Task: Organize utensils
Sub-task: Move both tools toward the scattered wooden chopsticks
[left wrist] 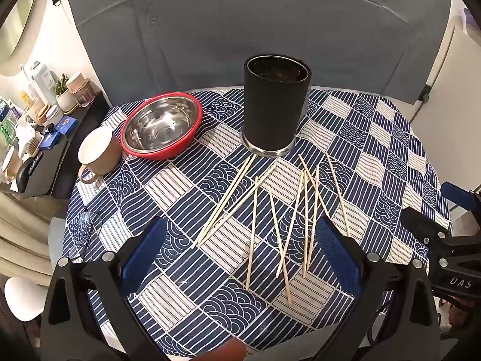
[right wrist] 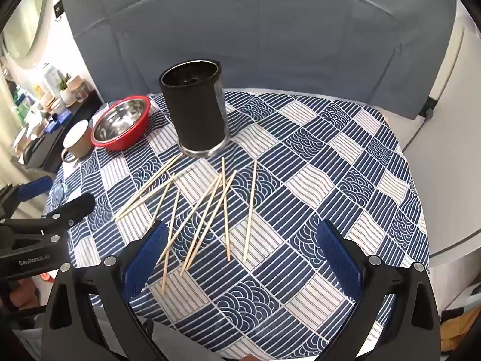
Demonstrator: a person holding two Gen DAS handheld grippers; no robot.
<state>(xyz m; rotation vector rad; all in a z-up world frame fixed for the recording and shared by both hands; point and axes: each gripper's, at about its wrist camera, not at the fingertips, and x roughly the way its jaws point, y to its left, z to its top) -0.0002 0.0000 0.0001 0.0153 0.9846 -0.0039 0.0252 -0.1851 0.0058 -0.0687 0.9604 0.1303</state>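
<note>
Start of pickup: both my claws, left claw (left wrist: 240, 249) and right claw (right wrist: 242, 251), spread wide, empty, above the surface (left wrist: 168, 297). Chopsticks (left wrist: 282, 210) scattered before black holder (left wrist: 275, 105). Next: lower onto one stick, pinch.

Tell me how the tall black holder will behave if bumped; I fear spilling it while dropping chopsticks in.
The black holder is tall and narrow-based, so a high nudge may tip it. Its metal base could slide on the tablecloth. It looks empty, so probably light.
</note>
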